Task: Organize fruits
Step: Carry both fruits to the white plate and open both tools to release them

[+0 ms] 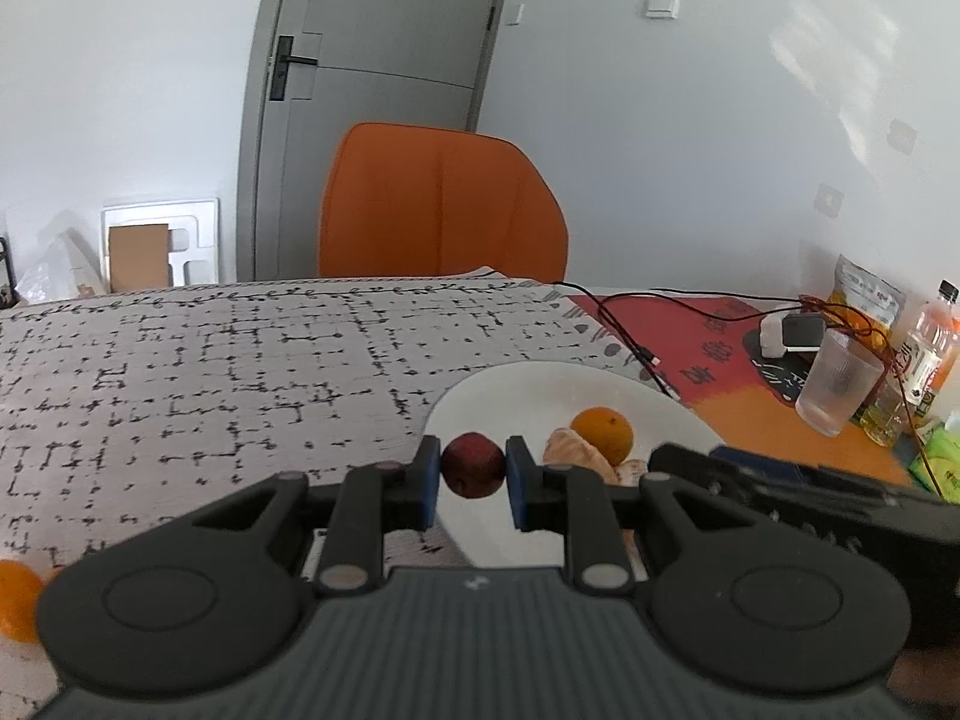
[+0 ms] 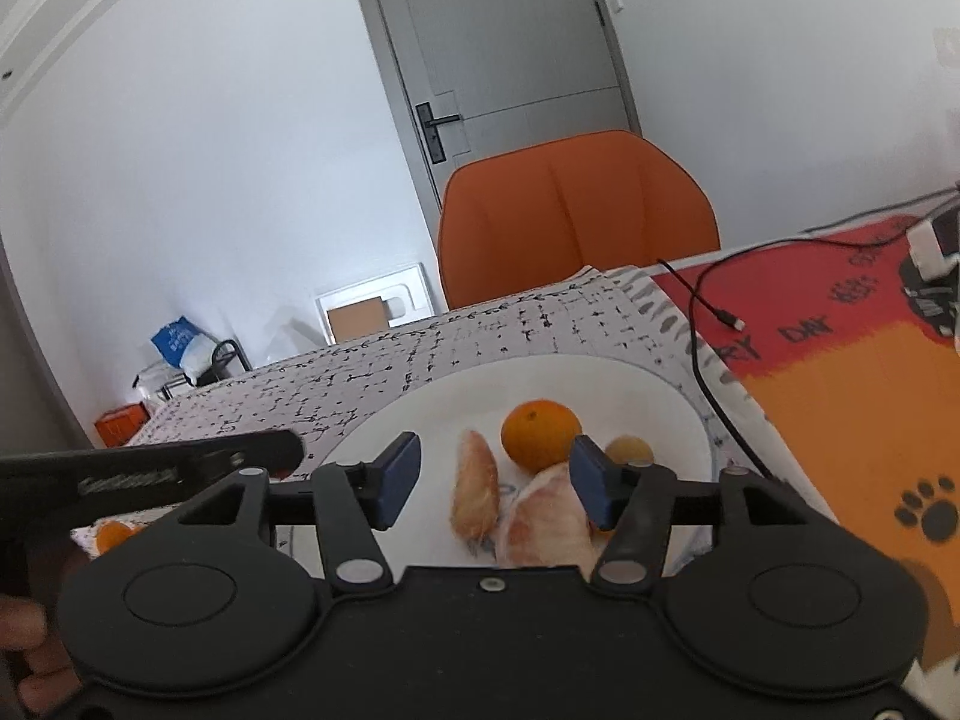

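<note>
The left gripper (image 1: 473, 468) had its blue pads clamped on a small, round, dark-red fruit (image 1: 473, 465), held above the near edge of the round white plate (image 1: 528, 381). The right gripper (image 2: 493, 481) stood with its jaws apart, gripping nothing, over the plate's two peeled pale-pink citrus segments (image 2: 477, 495). A whole orange (image 2: 541, 434) lay just behind them. The plate sat on a white cloth with black stitch marks (image 1: 210, 372).

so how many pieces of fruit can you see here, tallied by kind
round orange citrus fruits: 2, on the white plate and off it on the cloth
peeled pale pomelo segments: 2
small dark red round fruit: 1
small tan round fruit: 1
total: 6
</note>
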The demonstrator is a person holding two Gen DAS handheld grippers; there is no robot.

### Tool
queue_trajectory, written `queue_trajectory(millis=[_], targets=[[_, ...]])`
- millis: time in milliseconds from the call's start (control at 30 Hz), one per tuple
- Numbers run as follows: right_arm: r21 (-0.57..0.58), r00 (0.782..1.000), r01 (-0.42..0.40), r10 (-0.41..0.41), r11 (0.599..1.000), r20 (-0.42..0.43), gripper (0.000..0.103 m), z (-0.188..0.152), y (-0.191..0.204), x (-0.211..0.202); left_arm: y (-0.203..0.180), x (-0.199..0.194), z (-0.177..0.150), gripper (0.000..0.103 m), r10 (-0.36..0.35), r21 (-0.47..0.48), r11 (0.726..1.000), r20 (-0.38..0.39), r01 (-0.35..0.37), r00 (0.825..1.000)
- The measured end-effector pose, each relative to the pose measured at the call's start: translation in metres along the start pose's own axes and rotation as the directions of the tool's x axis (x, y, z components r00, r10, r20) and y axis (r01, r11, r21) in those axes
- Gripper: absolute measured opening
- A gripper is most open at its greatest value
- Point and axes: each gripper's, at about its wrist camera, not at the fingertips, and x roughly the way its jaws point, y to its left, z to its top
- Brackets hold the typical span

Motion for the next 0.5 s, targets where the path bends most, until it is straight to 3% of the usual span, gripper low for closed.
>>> queue_trajectory(millis=[233,500], targets=[[0.024,1.0,0.017,-0.017,1.0,0.013,0.061,-0.005,-0.007,-0.016,-0.017,0.006,0.004,0.022,-0.025,0.027,0.999,-0.008,0.025,1.0],[0.029,0.999,0.021,-0.022,0.999,0.026,0.067,-0.007,-0.01,-0.027,-0.017,-0.002,0.005,0.032,0.002,0.021,1.0,-0.008,-0.002,1.0]])
